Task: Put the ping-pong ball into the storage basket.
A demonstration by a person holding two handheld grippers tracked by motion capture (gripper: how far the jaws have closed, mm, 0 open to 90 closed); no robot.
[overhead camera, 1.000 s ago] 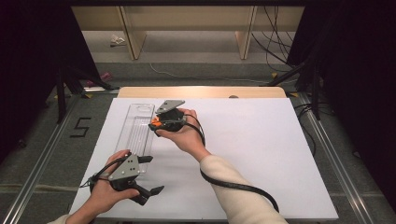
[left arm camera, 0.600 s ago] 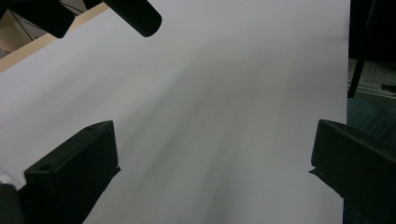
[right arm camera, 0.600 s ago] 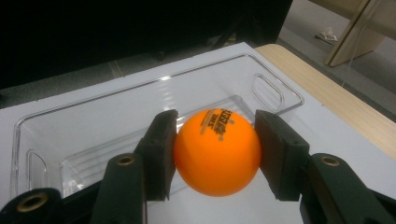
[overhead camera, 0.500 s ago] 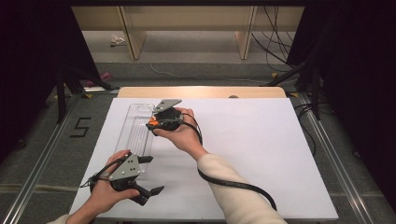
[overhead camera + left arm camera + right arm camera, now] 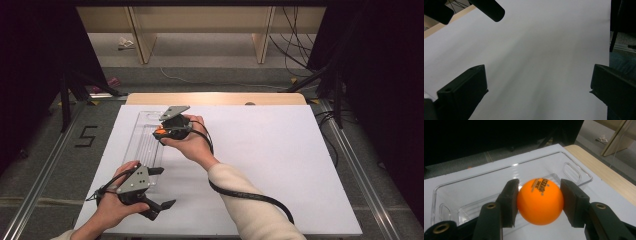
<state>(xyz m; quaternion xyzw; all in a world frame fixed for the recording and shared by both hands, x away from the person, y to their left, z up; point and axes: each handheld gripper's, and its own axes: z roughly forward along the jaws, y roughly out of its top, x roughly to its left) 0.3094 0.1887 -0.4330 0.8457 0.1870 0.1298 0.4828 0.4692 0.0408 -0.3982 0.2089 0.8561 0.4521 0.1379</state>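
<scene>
An orange ball (image 5: pixel 540 201) with black print is pinched between both pads of my right gripper (image 5: pixel 539 202), which is shut on it. In the high view the right gripper (image 5: pixel 161 133) holds the orange ball (image 5: pixel 160 132) just over the right rim of a clear plastic tray (image 5: pixel 142 142) lying on the white table sheet. The clear tray (image 5: pixel 499 185) sits directly beyond the ball in the right gripper view. My left gripper (image 5: pixel 162 187) hovers near the table's front left, jaws wide apart with nothing between them. In the left gripper view, the left gripper (image 5: pixel 537 90) faces bare white sheet.
The white sheet (image 5: pixel 260 150) covers most of the table, with a wooden strip (image 5: pixel 215 98) at the far edge. A black cable (image 5: pixel 250 196) trails from the right gripper past the sleeve. Metal rails (image 5: pixel 350 155) flank the table; wooden furniture legs stand beyond.
The right gripper with the ball has edged slightly forward and left toward the tray. The left gripper has stayed put.
</scene>
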